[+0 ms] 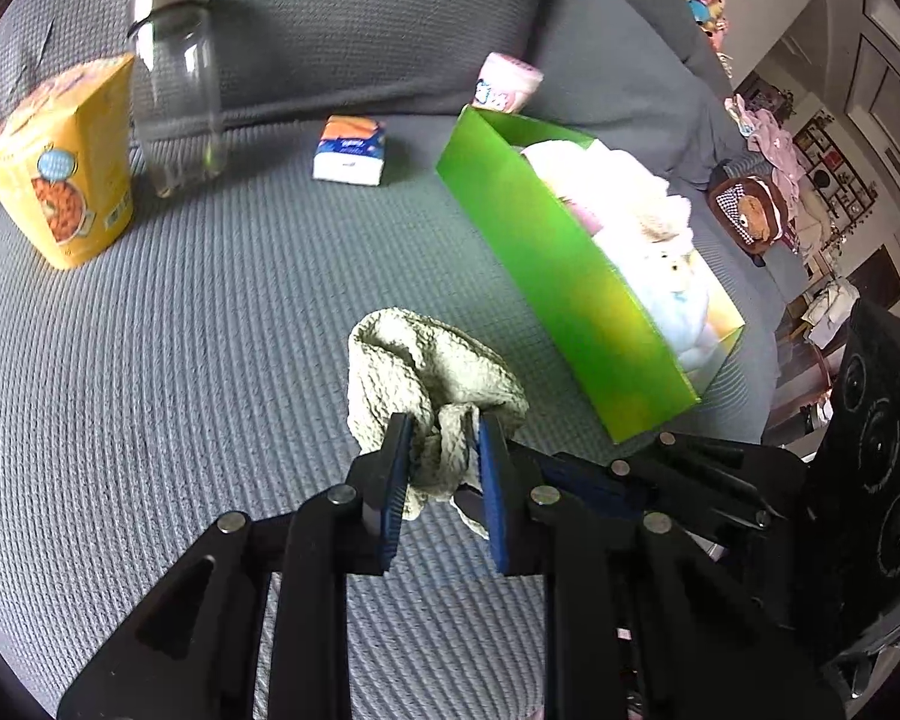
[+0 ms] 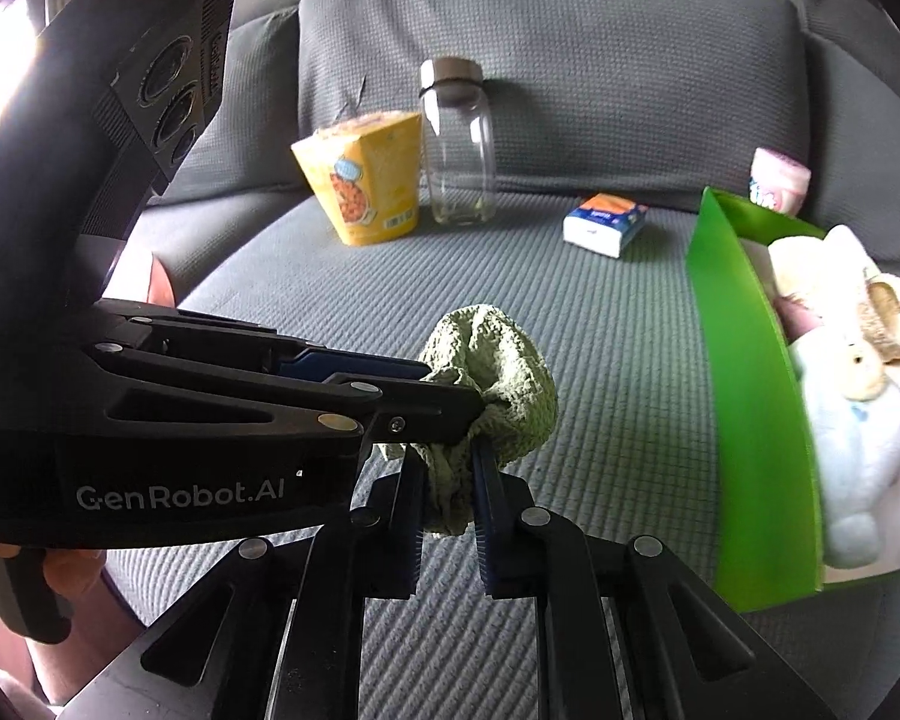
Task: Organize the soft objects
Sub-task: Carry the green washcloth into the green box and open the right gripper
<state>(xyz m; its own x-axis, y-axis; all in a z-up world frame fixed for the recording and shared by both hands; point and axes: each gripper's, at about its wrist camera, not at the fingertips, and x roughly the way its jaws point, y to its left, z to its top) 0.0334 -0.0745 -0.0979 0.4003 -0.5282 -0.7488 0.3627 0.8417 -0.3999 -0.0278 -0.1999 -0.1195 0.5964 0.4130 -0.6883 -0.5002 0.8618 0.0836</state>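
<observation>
A crumpled pale green cloth [image 1: 426, 372] is held above the grey sofa seat. My left gripper [image 1: 441, 438] is shut on its lower bunch. My right gripper [image 2: 447, 468] is shut on the same cloth [image 2: 498, 372] from the other side; it reaches in from the right in the left wrist view, and the left gripper crosses in from the left in the right wrist view. A green box [image 1: 546, 276] to the right holds soft toys, among them a light blue plush [image 2: 858, 444]. It also shows in the right wrist view [image 2: 750, 420].
At the back of the sofa seat [image 1: 150, 390] stand a yellow food carton [image 1: 66, 168] and a clear glass jar [image 1: 177, 90]. A tissue pack [image 1: 351, 150] lies mid-seat. A pink pack [image 1: 507, 84] sits behind the box. A brown plush [image 1: 750, 210] lies farther right.
</observation>
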